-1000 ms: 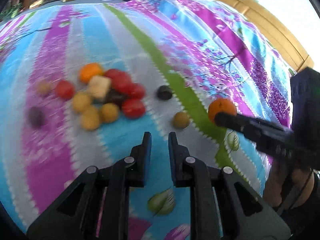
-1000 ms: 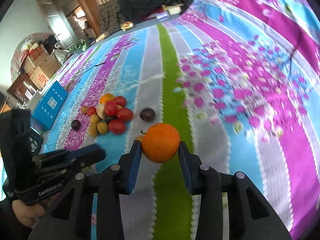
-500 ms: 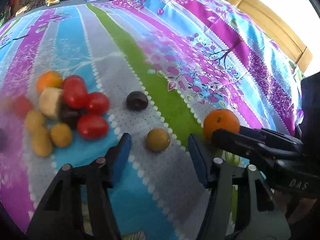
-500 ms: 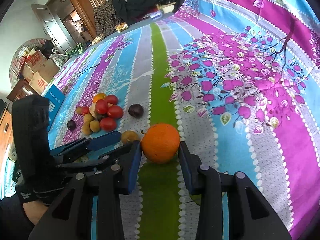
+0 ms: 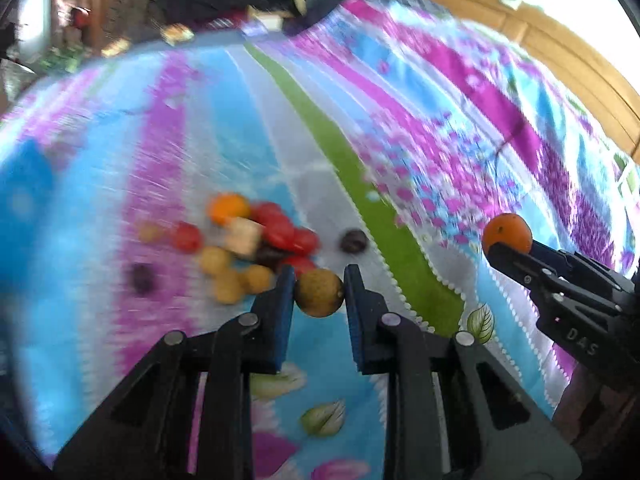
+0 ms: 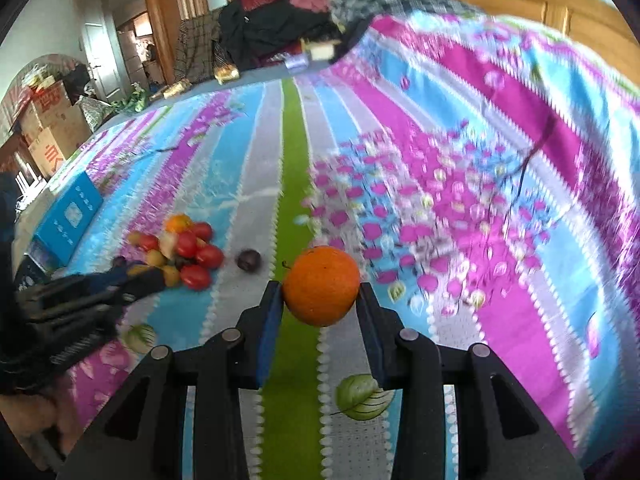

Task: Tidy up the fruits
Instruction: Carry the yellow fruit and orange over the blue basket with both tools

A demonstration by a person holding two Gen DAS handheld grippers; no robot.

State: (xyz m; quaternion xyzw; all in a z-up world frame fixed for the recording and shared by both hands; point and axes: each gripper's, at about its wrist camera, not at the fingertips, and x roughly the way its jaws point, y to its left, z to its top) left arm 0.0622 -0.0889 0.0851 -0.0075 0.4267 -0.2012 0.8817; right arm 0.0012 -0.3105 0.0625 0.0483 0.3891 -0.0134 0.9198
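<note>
Got both hands full right now. My left gripper (image 5: 319,292) has its jaws pinching a small brownish-yellow fruit (image 5: 319,293), blue pads pressed on either side of it. Those jaws have just been closing, and the fruit sits right between them, held up above the bedspread (image 5: 440,128). My right gripper (image 6: 321,294) has its jaws clamped on an orange (image 6: 321,291), also clear of the cloth; from the left wrist view I can see it off to the right, orange poking out past the black fingertips.

The rest of the fruit is in a loose pile (image 6: 182,250) on the bedspread, over on the blue and purple stripes to the left of the green stripe (image 6: 294,184). It's red tomatoes, some small yellow ones, a smaller orange fruit (image 6: 178,223) at the far edge and a pale chunk of something in the middle. The left view is badly motion-blurred so I can't tell exactly what the pale bit is. One dark plum (image 6: 249,259) sits alone on the grey stripe between the pile and the green stripe, and another dark one (image 5: 141,276) sits on the far left side of the pile, a bit apart.

A blue box (image 6: 68,216) lies near the left edge of the bed. Behind the bed there's a heap of clothes (image 6: 288,12) and cardboard boxes (image 6: 52,124) by the door
</note>
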